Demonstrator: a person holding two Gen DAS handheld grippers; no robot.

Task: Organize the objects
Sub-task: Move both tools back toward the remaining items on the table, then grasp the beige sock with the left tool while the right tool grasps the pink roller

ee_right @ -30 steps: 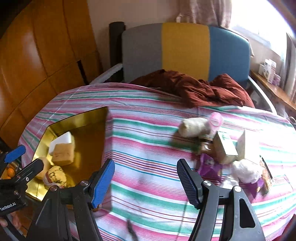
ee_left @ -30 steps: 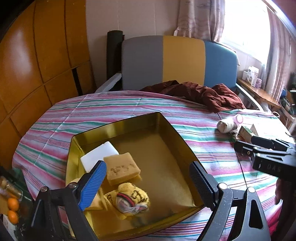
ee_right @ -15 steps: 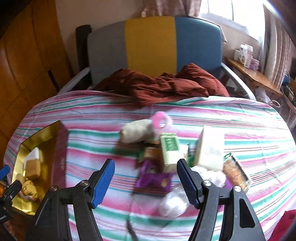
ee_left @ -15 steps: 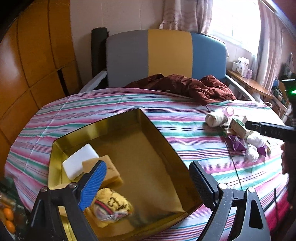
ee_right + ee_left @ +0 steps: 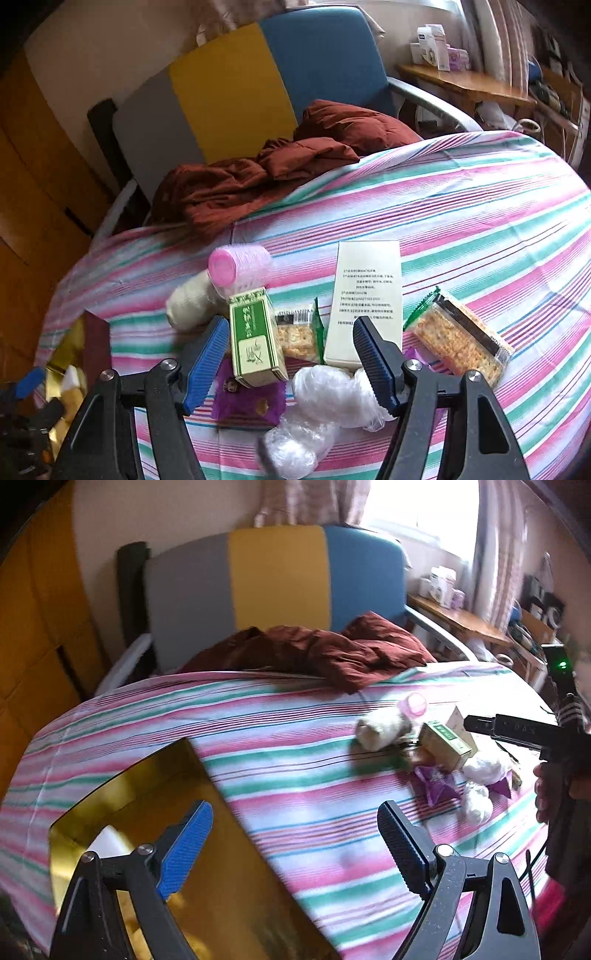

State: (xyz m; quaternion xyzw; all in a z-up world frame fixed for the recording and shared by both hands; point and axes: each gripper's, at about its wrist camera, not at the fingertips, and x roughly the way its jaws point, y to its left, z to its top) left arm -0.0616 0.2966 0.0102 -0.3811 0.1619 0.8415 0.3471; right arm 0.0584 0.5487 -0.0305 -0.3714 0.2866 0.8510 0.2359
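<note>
While both gape empty, right hand-held gripper (image 5: 290,356) over green box (image 5: 255,338); left hand-held gripper (image 5: 293,843) over gold tray (image 5: 147,775).

A striped cloth (image 5: 480,229) in pink, green and white is covering the table. A chair (image 5: 277,590) with 3 panels, grey, yellow and blue, is standing behind it, and a crumpled rust-brown garment (image 5: 273,173) is lying over the table's far edge against the chair. Small boxes (image 5: 436,46) are sitting on a wooden shelf (image 5: 465,83) by the window. Orange wood panelling (image 5: 33,635) is lining the left wall.
</note>
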